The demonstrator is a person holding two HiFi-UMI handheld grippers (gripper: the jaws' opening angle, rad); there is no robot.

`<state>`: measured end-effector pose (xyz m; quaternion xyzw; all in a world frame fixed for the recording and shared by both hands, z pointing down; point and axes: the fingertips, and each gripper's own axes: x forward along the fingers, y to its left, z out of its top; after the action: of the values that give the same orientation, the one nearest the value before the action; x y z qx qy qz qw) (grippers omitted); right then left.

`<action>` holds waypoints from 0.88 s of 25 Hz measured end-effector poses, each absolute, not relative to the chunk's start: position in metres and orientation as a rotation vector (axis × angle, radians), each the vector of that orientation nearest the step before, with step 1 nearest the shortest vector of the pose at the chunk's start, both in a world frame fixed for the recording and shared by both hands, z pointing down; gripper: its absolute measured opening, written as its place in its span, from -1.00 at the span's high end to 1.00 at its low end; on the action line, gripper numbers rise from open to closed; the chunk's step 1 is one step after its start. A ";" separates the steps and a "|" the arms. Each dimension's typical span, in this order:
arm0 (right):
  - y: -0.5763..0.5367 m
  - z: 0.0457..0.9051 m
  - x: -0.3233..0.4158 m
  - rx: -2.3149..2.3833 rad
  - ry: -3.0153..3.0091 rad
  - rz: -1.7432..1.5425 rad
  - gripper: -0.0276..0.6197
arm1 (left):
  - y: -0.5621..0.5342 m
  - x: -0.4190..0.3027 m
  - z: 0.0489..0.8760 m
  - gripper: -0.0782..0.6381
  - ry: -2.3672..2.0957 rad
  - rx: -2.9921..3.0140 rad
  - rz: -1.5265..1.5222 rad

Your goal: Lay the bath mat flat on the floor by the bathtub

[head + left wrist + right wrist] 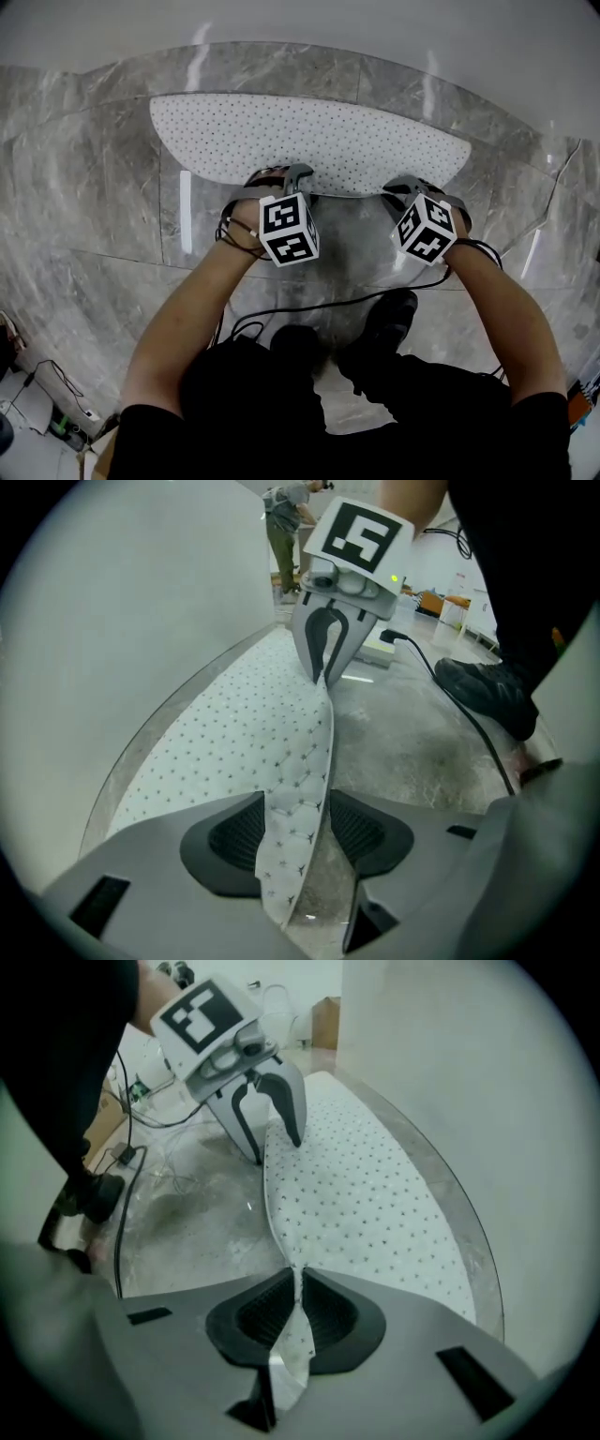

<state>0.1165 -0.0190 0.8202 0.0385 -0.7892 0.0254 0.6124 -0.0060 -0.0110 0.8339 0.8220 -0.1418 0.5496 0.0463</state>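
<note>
White dotted oblong bath mat [309,141] on marble floor [94,187]; left tongs [295,834] parted round edge, right tongs [295,1314] pinching it.

White bathtub wall [300,23] closes whole top of head view; no passage beyond. Bath mat [309,141] spreads across upper centre, band of bare floor [84,187] between it and tub. Marble open at far left and far right of frame, room for gripper either side. Left gripper [296,176] and right gripper [405,187] occupy mat's near edge, clear floor between these 2. Black cable [328,302] and 2 shoes [389,323] crowd lower centre. Clutter [47,403] in lower left corner.
</note>
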 end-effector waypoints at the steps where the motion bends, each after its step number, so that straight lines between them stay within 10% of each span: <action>1: -0.021 0.814 0.116 0.103 -1.850 0.092 0.78 | -0.012 -0.005 0.833 0.16 -0.435 2.526 1.705; 7: -0.038 0.774 0.117 0.211 -2.030 0.365 0.79 | -0.023 0.007 0.817 0.15 -0.471 2.617 1.729; 13: 0.004 0.777 0.111 0.009 -2.027 0.422 0.76 | 0.001 0.003 0.822 0.67 -0.244 2.513 1.718; 22: -0.065 0.744 0.101 0.141 -2.164 0.329 0.40 | 0.057 0.008 0.828 0.70 0.075 2.360 1.728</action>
<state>0.1009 -0.0651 0.7437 0.0571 -0.8779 0.1334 0.4564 0.0079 0.0572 0.8276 0.8020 0.0255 0.5870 0.1077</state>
